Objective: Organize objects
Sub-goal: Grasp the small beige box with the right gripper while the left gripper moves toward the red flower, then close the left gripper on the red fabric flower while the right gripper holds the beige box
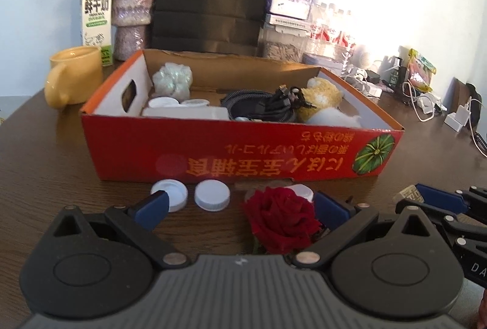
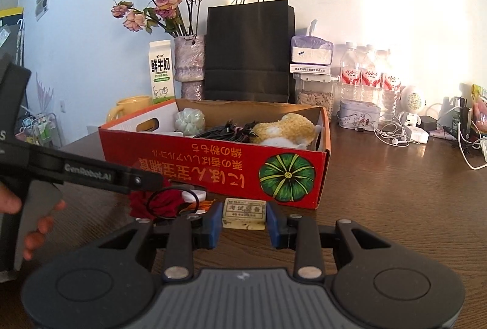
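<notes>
Box (image 1: 213, 143) contents partly hidden by front wall, rose (image 1: 281, 222) stem behind hand-held gripper, desk clutter (image 1: 420, 91) too blurred.

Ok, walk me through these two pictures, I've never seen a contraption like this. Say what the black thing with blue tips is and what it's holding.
No robot here: a person carries a hand-held gripper in each hand, each with a camera looking along its two blue fingers. One picture is from the left one, the other from the right.

The left hand-held gripper is open above a red rose and two white caps, holding nothing. The right hand-held gripper is shut on a small eraser.

Both face an orange cardboard box on a brown table, holding cables and a yellow plush toy.
</notes>
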Motion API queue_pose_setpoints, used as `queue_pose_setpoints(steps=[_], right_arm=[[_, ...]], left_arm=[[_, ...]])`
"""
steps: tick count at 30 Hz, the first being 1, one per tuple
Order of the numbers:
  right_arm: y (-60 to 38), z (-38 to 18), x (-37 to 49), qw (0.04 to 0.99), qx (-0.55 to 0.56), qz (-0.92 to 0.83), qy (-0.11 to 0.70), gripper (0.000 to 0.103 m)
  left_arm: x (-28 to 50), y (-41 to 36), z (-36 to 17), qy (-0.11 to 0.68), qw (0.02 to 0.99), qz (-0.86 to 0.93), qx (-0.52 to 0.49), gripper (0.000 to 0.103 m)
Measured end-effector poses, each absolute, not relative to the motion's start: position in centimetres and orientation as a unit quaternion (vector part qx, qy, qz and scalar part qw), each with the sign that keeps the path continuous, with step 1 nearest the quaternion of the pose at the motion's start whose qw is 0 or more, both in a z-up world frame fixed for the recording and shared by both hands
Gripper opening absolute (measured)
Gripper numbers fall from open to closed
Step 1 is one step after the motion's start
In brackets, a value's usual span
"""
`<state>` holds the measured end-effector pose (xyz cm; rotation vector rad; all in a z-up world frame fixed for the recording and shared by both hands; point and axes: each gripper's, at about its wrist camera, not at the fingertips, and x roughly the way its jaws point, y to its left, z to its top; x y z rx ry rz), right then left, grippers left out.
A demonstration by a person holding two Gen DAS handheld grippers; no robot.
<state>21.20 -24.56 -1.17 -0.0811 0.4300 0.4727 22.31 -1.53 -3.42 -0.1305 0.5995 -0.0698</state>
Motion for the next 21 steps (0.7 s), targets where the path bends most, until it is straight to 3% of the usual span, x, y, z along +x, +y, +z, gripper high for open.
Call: queue_pose_setpoints(steps=[8,14,16,21], right_arm=[[-24.4,-1.2,21.2,0.948,-0.040,0.234,0.212,0.030],[-24.4,-1.2,21.3,0.948,-0.042,0.234,0.214,0.030],[-24.4,-1.2,21.3,0.947,-0.043,0.234,0.214,0.030],[-24.4,-1.2,21.3,0.947,-0.044,0.234,0.214,0.030]], left_arm=[[22.9,-2.0,-4.3,0.304,0.949,-0.055,-0.069,0.100],[22.8,-2.2,-4.7,0.307,0.945,-0.080,-0.073,0.068],[22.6,-2.4,-4.8,0.306,0.945,-0.090,-0.074,0.046],[22.3,-2.3,-4.8,0.305,0.944,-0.099,-0.081,0.040]])
